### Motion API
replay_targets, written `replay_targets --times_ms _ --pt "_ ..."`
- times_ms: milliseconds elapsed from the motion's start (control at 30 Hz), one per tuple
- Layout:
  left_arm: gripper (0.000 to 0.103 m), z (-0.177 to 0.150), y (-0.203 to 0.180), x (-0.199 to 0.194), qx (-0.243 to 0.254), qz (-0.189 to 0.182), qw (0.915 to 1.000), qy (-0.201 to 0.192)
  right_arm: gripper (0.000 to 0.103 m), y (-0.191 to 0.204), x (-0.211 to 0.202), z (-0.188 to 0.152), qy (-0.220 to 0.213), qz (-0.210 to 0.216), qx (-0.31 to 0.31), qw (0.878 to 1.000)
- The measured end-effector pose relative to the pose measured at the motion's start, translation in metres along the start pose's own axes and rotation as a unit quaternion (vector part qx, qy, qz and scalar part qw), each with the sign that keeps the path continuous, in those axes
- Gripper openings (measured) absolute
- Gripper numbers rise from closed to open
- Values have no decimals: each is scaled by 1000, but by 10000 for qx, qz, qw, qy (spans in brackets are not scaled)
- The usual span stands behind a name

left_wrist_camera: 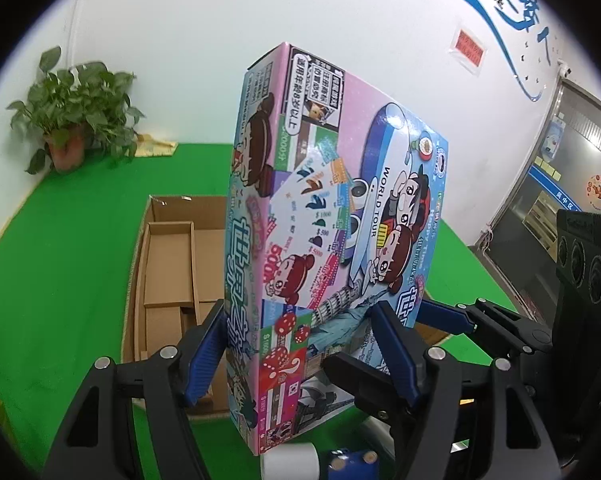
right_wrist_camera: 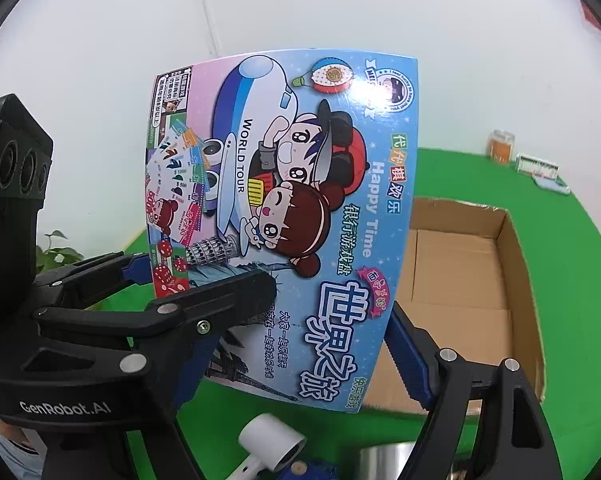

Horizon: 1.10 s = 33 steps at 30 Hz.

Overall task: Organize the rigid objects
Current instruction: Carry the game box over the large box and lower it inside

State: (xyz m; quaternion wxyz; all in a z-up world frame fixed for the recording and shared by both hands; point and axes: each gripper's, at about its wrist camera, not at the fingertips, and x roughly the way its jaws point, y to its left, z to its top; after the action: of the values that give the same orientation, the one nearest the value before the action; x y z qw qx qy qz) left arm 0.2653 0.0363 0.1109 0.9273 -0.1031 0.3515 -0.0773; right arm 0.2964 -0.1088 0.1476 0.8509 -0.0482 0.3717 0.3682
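Observation:
A colourful board game box (left_wrist_camera: 324,216) with cartoon children and a plane is held upright in the air above the green table. My left gripper (left_wrist_camera: 300,356) is shut on its lower end, blue pads pressed on both narrow sides. My right gripper (right_wrist_camera: 300,360) is shut on the same box (right_wrist_camera: 284,184) from the other side. The other gripper's fingers show in each view, on the right (left_wrist_camera: 460,316) in the left wrist view and on the left (right_wrist_camera: 112,268) in the right wrist view. An open cardboard box (left_wrist_camera: 152,216) (right_wrist_camera: 516,248) lies on the table behind the game box.
Below the game box lie a white cylinder (right_wrist_camera: 268,444) (left_wrist_camera: 290,460), a blue object (left_wrist_camera: 348,464) and a silver can (right_wrist_camera: 388,460). A potted plant (left_wrist_camera: 72,120) stands at the far left corner. An orange jar (right_wrist_camera: 500,148) and small boxes (right_wrist_camera: 540,168) sit against the wall.

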Motion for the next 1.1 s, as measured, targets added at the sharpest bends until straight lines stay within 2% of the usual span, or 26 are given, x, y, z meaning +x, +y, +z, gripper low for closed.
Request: replay_targets --times_ms 133,333,567,667,800,867,933,967,1000,1067,1100 --pt "71 -1 10 29 -77 101 9995 296 78 -11 36 7 334 150 102 9993" --pt "71 -11 32 73 -344 133 9960 808 78 -24 94 -5 877 257 293 9954" --pt "70 -22 40 103 -396 340 9911 1228 74 -43 147 -3 1361 362 511 9887" --pt "65 -28 40 110 -346 516 9887 1362 70 -49 169 -7 1616 379 572 9845" --pt "64 -30 39 111 -396 744 9870 1368 65 -54 186 -3 1703 468 642 9822" --pt "59 -30 39 108 -428 900 9862 1324 64 -54 190 -1 1724 498 658 9816" --pt "57 -30 37 102 -372 1119 9848 1273 50 -53 193 4 1782 530 687 9802" --pt "56 -29 36 99 -339 1178 9849 1222 49 -52 192 9 1809 479 726 9797" --pt "55 -27 35 95 -272 1079 9875 1117 50 -52 199 11 1919 345 715 9782" --pt "56 -26 23 81 -36 825 9923 927 49 -54 213 6 2012 477 887 9744" --pt "56 -26 20 78 78 871 9922 888 50 -54 216 8 2021 452 894 9742"
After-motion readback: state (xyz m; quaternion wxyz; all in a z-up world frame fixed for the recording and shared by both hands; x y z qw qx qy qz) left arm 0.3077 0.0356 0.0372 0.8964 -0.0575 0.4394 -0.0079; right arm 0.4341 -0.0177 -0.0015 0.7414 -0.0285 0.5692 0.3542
